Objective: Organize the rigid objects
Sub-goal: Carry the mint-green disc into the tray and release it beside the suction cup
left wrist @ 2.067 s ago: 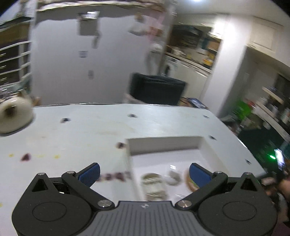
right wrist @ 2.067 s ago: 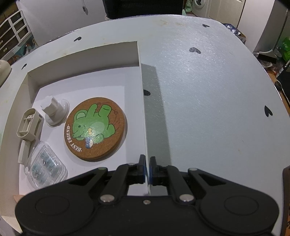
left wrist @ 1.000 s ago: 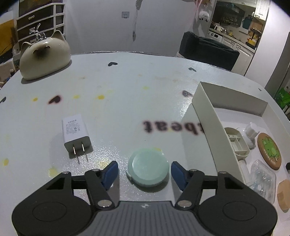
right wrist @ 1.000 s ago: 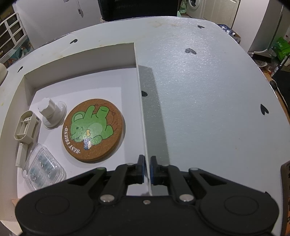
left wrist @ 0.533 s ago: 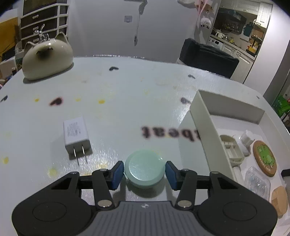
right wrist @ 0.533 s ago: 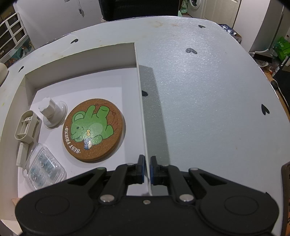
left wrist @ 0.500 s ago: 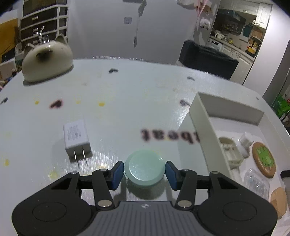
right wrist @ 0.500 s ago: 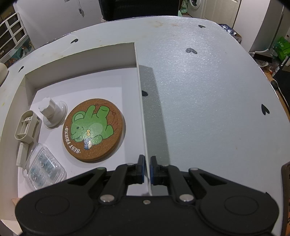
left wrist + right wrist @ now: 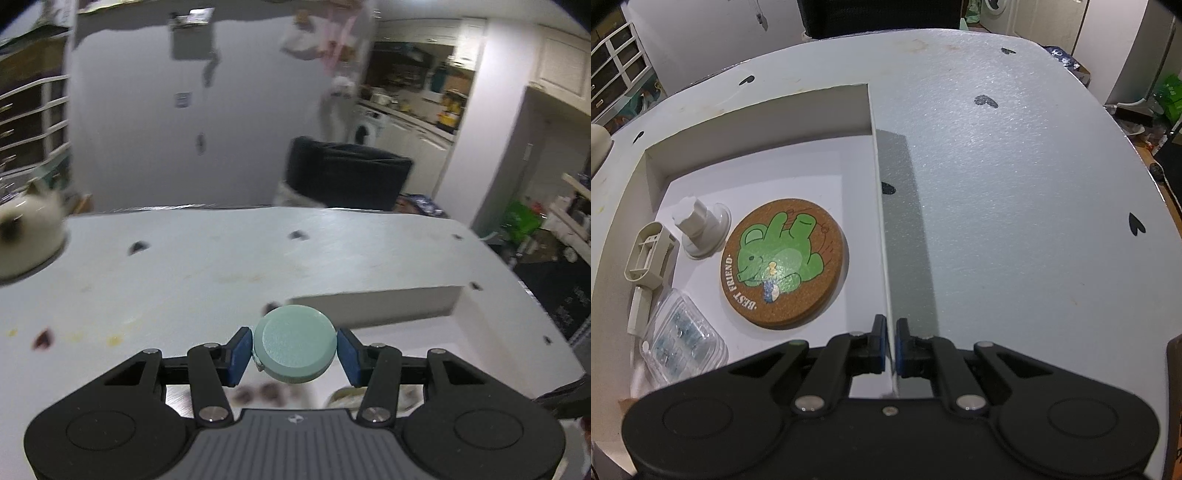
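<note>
In the left wrist view my left gripper (image 9: 294,350) is shut on a pale green round disc (image 9: 294,343), held up off the table with the blue pads pressing its two sides. Behind it lies the white box (image 9: 373,305), blurred. In the right wrist view my right gripper (image 9: 891,349) is shut on the thin right wall of that white box (image 9: 877,177). Inside the box lie a cork coaster with a green bear (image 9: 785,271), a white suction hook (image 9: 701,230), a beige plastic clip (image 9: 650,254) and a clear blister pack (image 9: 681,339).
A cream cat-shaped ceramic (image 9: 29,232) stands at the table's far left. A dark chair (image 9: 347,177) is behind the far edge. The grey table (image 9: 1034,192) with black heart marks spreads to the right of the box.
My left gripper closed on the green disc, then lifted it and swung it right toward the box; the white charger has left the view. The right gripper stayed where it was.
</note>
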Demonstrator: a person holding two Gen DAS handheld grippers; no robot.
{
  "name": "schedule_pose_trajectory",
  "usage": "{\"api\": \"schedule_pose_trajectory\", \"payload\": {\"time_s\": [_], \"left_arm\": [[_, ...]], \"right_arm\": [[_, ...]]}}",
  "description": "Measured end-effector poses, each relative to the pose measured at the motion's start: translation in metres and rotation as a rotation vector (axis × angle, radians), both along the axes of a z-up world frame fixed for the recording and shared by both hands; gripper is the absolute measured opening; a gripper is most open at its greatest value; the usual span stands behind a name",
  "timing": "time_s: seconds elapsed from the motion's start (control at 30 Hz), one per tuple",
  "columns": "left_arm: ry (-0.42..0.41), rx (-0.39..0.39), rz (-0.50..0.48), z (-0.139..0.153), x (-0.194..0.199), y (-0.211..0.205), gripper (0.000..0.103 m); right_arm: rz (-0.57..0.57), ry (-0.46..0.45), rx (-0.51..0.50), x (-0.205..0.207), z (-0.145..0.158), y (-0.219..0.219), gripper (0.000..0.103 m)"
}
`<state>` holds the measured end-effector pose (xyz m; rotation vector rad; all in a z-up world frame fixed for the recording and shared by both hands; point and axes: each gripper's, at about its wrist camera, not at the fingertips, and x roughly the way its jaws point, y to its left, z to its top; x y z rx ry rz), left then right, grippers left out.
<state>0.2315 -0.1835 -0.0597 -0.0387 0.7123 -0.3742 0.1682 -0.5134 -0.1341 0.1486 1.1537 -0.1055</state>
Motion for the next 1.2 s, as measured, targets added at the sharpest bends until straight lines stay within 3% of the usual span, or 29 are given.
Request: {"api": "schedule_pose_trajectory", "payload": {"time_s": [0.23,0.43,0.97,1.07,1.13,1.2], "left_arm": [[0.002,-0.030,-0.153,0.006,0.026,-0.065,0.051],[0.040,-0.023,-0.239,-0.007,0.032,-0.109,0.050],[0.166,-0.011,-0.193,-0.029,0.013,-0.083,0.051],[0.178,-0.014,-0.185,-0.029,0.009,-0.079,0.064],[0.181,-0.014,-0.186,-0.028,0.006,-0.077,0.084],[0.181,-0.015,-0.185,-0.026,0.003,-0.074,0.093]], "right_arm": [[0.000,0.002,0.004,0.001,0.000,-0.001,0.005],[0.007,0.007,0.010,0.002,-0.001,-0.002,0.005],[0.005,0.006,0.028,0.001,-0.001,-0.006,0.005],[0.004,0.005,0.028,0.001,-0.001,-0.006,0.005],[0.003,0.004,0.027,0.001,-0.001,-0.006,0.005],[0.004,0.004,0.026,0.001,-0.001,-0.006,0.005]]}}
